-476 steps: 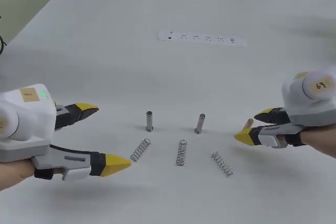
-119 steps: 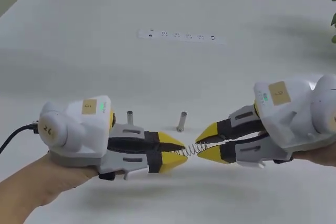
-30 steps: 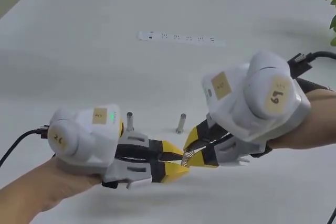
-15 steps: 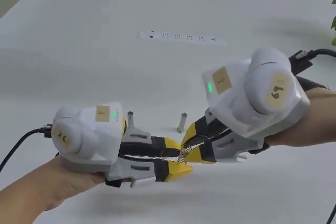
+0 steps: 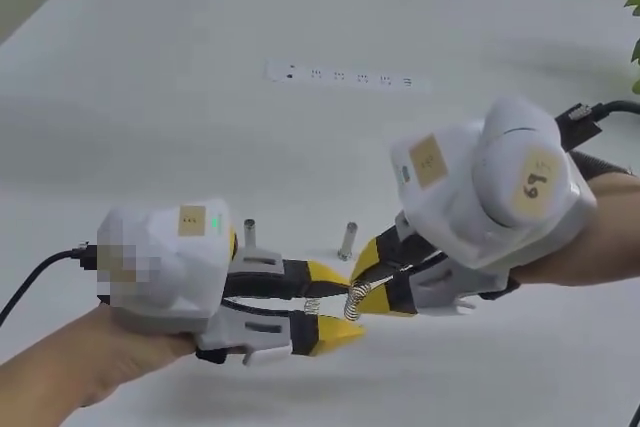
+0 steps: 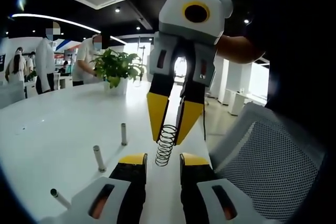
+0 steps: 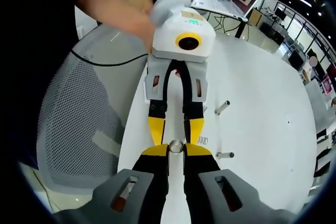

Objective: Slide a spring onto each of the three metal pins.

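Note:
A small wire spring (image 5: 356, 300) hangs above the table, and my right gripper (image 5: 363, 282) is shut on its upper end. My left gripper (image 5: 338, 303) faces it tip to tip with its jaws apart, and the spring's free end sits between them. In the left gripper view the spring (image 6: 166, 144) slants down from the right gripper (image 6: 169, 138) into my left gripper (image 6: 164, 160). In the right gripper view the spring (image 7: 177, 145) appears end-on in my right gripper (image 7: 177, 151). Two metal pins (image 5: 250, 234) (image 5: 347, 240) stand on the white table, and the left gripper view shows three pins (image 6: 98, 158).
A white power strip (image 5: 348, 77) lies further back on the table (image 5: 180, 97). Another spring (image 7: 202, 140) lies on the table near the pins. A mesh chair (image 6: 273, 156) stands beside the table. People stand by a potted plant (image 6: 118, 66) in the background.
My left gripper's jaws have spread wider around the spring's end. The right gripper stays shut on the spring, and both grippers have hardly shifted.

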`<state>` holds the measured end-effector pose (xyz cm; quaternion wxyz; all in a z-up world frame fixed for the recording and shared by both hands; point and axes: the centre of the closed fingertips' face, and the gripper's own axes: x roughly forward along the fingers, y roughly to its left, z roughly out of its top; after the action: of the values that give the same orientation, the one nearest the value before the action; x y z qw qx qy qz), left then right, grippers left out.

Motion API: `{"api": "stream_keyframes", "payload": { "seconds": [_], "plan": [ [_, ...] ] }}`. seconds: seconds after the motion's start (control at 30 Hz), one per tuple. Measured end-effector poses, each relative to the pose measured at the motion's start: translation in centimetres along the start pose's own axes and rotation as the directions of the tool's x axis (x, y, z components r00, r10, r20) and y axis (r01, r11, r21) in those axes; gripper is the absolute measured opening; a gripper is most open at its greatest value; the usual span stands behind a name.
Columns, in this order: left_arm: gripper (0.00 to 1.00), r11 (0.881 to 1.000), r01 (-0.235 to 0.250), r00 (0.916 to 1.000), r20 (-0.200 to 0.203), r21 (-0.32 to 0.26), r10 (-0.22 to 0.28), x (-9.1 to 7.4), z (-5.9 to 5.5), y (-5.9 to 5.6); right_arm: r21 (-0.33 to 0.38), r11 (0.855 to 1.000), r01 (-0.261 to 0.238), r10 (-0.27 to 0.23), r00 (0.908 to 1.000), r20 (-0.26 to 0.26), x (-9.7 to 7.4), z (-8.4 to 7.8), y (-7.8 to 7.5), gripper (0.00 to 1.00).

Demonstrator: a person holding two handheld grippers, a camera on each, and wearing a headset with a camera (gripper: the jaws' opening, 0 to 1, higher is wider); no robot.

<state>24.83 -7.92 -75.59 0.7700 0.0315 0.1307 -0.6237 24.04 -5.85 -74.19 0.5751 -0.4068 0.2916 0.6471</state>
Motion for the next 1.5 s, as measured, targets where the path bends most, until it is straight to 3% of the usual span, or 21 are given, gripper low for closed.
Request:
{"api": "stream_keyframes", "payload": {
  "seconds": [0.37, 0.53, 0.83, 1.1, 1.33, 1.5],
  "plan": [
    [0.3, 0.999, -0.043, 0.999, -0.012, 0.014, 0.043, -1.0, 0.0, 0.6, 0.002, 1.0, 0.019, -0.019, 0.9998, 0.005, -0.2, -0.2, -0.4, 0.07],
    [0.37, 0.997, -0.077, 0.9965, -0.031, 0.022, 0.078, -2.0, -0.2, 0.9, 0.006, 1.0, 0.029, -0.029, 0.9996, 0.004, -0.4, -0.7, -0.5, 0.07],
    [0.41, 0.99, -0.137, 0.9896, -0.038, 0.033, 0.138, -4.1, -0.2, 1.8, 0.018, 0.999, 0.03, -0.03, 0.9996, 0.001, -0.6, -1.2, -0.4, 0.07],
    [0.44, 0.978, -0.205, 0.9769, -0.053, 0.029, 0.207, -6.6, -0.9, 2.7, 0.029, 0.999, 0.045, -0.045, 0.999, -0.002, -1.0, -2.0, -0.6, 0.07],
    [0.53, 0.962, -0.272, 0.9584, -0.083, 0.022, 0.273, -8.9, -1.8, 3.3, 0.044, 0.998, 0.049, -0.049, 0.9988, -0.011, -1.2, -2.7, -0.6, 0.07],
    [0.6, 0.949, -0.314, 0.9464, -0.079, 0.005, 0.313, -10.2, -1.9, 4.0, 0.058, 0.997, 0.057, -0.056, 0.9983, -0.015, -1.4, -3.3, -0.8, 0.07]
  ]
}}
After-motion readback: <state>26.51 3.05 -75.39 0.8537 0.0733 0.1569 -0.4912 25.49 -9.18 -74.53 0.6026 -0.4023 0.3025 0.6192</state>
